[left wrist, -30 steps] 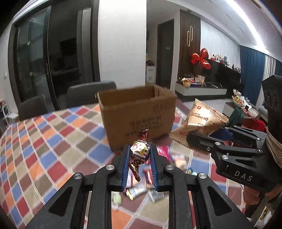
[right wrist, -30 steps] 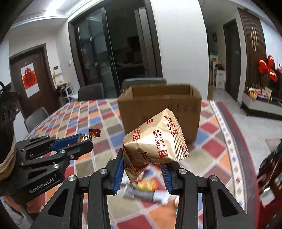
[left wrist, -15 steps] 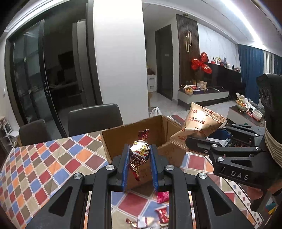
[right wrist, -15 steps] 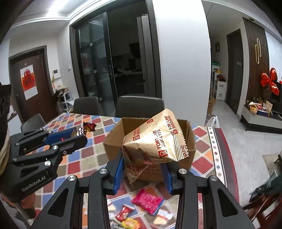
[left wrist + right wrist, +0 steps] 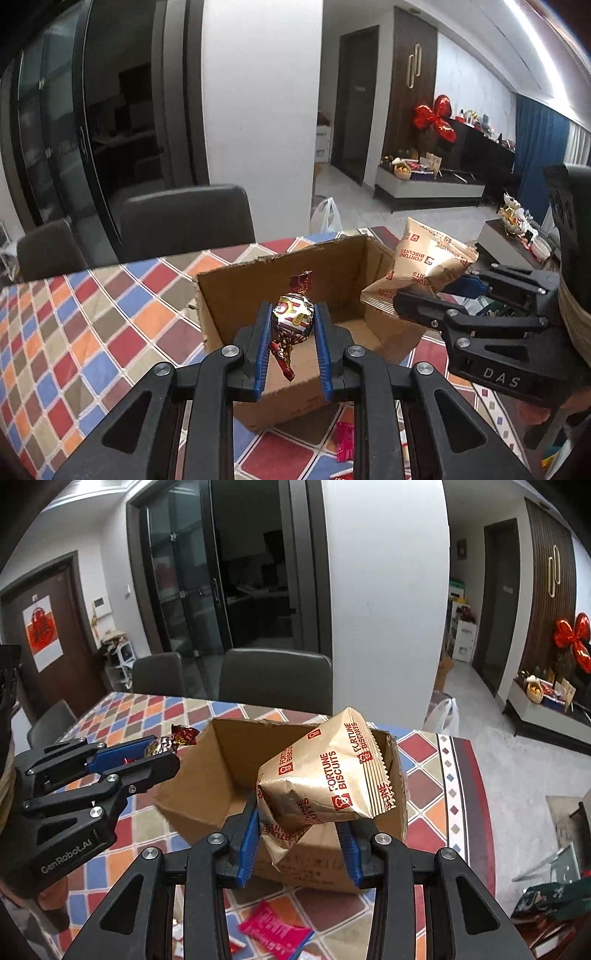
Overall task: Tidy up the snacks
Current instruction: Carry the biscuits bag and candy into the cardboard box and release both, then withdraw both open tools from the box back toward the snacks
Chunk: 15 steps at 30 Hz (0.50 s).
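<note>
An open cardboard box [image 5: 236,295] stands on the checkered table; it also shows in the right wrist view [image 5: 207,775]. My left gripper [image 5: 291,325] is shut on a foil-wrapped candy [image 5: 293,317] and holds it over the box's near edge. My right gripper [image 5: 299,819] is shut on a gold Fortune Biscuits packet [image 5: 325,775] above the box's right side. The packet [image 5: 424,266] and right gripper also show in the left wrist view, the left gripper [image 5: 162,753] and candy [image 5: 173,738] in the right wrist view.
Loose snack packets lie on the table in front of the box, among them a pink one [image 5: 273,930] and a red one [image 5: 345,443]. Dark chairs [image 5: 275,679] stand behind the table. The table's right edge [image 5: 476,794] runs beside the box.
Both grippers have risen and moved forward with their snacks, from in front of the box to above its open top. The box interior has come into view.
</note>
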### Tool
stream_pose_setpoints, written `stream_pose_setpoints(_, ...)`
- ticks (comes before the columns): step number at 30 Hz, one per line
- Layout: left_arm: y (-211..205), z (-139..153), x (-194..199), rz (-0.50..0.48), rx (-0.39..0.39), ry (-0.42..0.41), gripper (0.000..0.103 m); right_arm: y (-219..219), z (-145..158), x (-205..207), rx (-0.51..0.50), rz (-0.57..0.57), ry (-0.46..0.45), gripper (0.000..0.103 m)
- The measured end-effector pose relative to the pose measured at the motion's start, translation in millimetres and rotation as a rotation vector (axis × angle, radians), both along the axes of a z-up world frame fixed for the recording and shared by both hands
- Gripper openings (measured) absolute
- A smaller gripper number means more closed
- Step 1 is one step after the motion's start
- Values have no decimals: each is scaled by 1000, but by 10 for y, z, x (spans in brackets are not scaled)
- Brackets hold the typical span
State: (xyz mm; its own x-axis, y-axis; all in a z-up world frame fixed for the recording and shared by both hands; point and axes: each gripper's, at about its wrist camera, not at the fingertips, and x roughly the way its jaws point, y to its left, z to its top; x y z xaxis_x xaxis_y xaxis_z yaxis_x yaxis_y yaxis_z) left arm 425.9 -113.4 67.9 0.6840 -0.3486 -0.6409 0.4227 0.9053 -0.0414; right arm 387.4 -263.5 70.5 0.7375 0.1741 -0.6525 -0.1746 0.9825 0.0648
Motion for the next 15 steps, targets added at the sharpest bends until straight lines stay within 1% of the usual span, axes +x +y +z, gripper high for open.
stream_pose_setpoints(1,-14,-27,50,9,-3,14,23,-12,-31,55,-1,-5,11,40)
stream_pose_setpoints(3,-24,-53,124,37,-4,21,34,-44,-86,150,10,-13,33,40)
stream_pose_setpoints(4,-22,-57,131,46,-3,19,43,-63,-96,169,13,-16,37,40)
stream_pose_setpoints(5,-10,-56,146,53,-1,17,48,-66,-100,211,20,-25,44,46)
stream_pose_setpoints(6,-5,-51,147,57,1,15,50,-75,-112,240,21,-31,52,52)
stream_pose_setpoints(7,8,-45,130,60,6,11,53,-78,-107,269,23,-37,57,62)
stream_pose_setpoints(8,17,-32,114,65,11,4,57,-97,-109,266,28,-52,51,64)
stream_pose_setpoints(11,40,13,-13,74,35,-44,60,-102,-91,209,15,-73,28,64)
stream_pose_setpoints(13,54,52,-130,76,45,-77,65,-106,-70,150,9,-81,15,64)
stream_pose_setpoints(15,57,95,-245,72,46,-103,65,-110,-31,48,7,-84,-15,64)
